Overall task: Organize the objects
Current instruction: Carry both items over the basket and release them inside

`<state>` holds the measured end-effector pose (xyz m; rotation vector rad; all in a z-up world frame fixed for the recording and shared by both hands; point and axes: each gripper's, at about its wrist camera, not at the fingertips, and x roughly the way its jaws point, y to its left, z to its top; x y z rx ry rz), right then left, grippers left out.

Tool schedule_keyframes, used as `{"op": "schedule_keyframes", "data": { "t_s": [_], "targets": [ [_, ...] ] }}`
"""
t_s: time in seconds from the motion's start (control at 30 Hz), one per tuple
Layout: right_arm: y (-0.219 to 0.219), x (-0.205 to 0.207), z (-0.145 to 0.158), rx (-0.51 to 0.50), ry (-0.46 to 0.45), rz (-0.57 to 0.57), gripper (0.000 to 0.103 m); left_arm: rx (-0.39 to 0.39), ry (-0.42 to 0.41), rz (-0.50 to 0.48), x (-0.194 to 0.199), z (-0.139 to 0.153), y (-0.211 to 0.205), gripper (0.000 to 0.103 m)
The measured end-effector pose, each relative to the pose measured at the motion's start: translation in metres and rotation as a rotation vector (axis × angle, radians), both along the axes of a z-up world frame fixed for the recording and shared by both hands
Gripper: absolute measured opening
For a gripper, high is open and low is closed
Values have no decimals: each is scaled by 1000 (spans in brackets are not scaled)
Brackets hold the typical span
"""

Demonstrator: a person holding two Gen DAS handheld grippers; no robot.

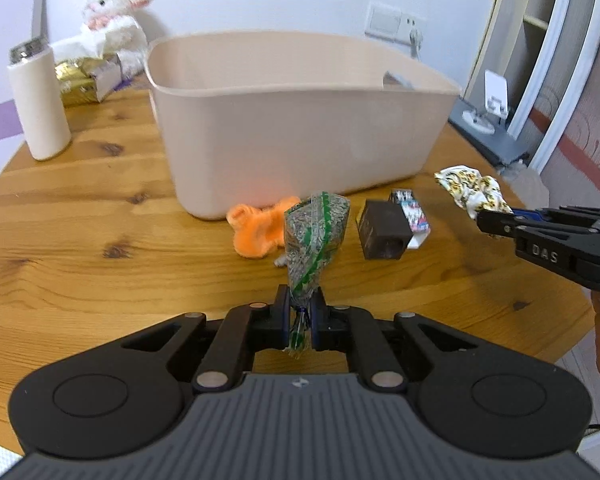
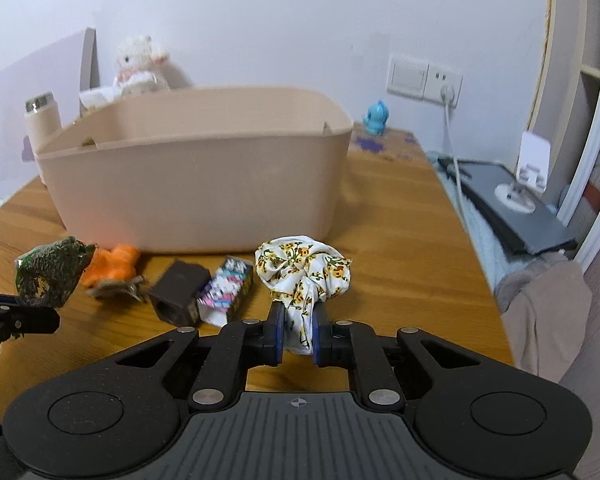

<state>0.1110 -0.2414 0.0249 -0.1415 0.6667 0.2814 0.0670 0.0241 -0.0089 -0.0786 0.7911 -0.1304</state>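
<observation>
With the left gripper (image 1: 300, 320) pinching a clear green-striped plastic packet (image 1: 315, 232) and the right gripper (image 2: 297, 330) clamping a yellow-flowered white fabric scrunchie (image 2: 304, 270), both lifted ahead of their jaws, the carry seems underway, next calling for release over the beige plastic bin (image 1: 300, 128) beyond.

home bedroom | plush lamb (image 1: 114, 8) | wooden table (image 1: 80, 216) | wall socket (image 2: 444, 80)

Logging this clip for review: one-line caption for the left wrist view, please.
Left tongs grip a green-striped packet before the beige bin; right tongs hold a floral scrunchie.
</observation>
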Motion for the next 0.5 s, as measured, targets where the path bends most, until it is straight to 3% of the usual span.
{"op": "schedule_keyframes", "data": {
  "t_s": [0.5],
  "targets": [
    [12, -18, 68, 28, -178, 4, 13, 27, -190, 50, -9, 71, 30, 11]
  ]
}}
